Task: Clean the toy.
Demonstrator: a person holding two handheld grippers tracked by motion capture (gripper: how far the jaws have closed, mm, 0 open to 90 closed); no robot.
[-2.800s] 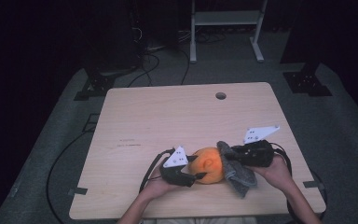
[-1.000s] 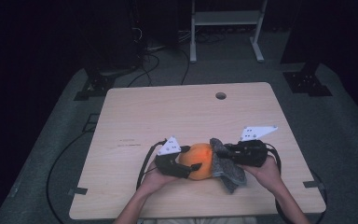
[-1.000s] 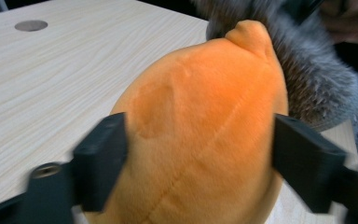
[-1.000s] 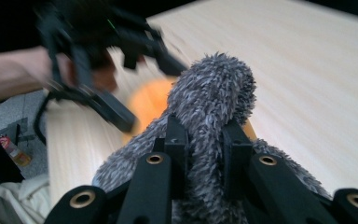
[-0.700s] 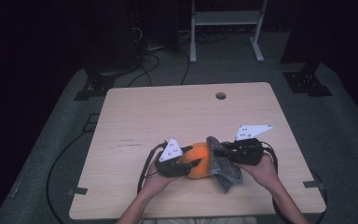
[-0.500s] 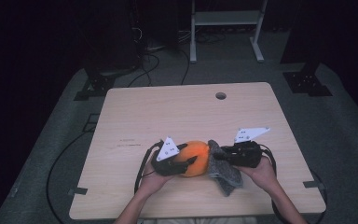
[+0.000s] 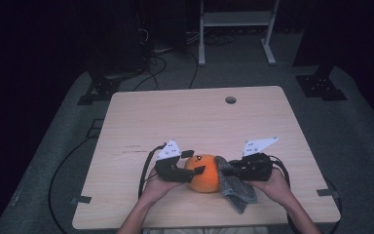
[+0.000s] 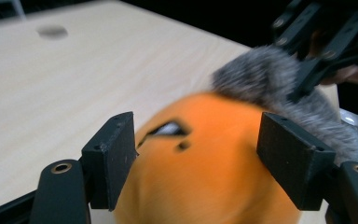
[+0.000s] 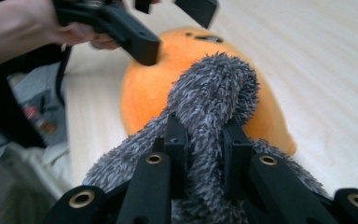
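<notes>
An orange plush toy [image 7: 204, 175] with a small face lies near the table's front edge. My left gripper [image 7: 194, 162] reaches it from the left. Its jaws have just been opening and stand on either side of the plush [image 8: 200, 163] without squeezing it. A grey fuzzy cloth [image 7: 236, 187] drapes over the plush's right side and onto the table. My right gripper [image 7: 226, 170] is shut on a fold of that cloth [image 9: 214, 93], with the plush [image 9: 168, 79] just beyond. The left gripper [image 9: 172, 28] has one jaw resting on the plush's top.
The wooden table [image 7: 199, 122] has a round cable hole [image 7: 231, 100] near its far edge. A person's hands hold both grippers at the front edge. Cables trail off the table's left side, and a white stand [image 7: 233, 29] is on the floor behind.
Both hands, the plush and the cloth have shifted slightly left along the front edge. The right gripper has kept its hold on the cloth.
</notes>
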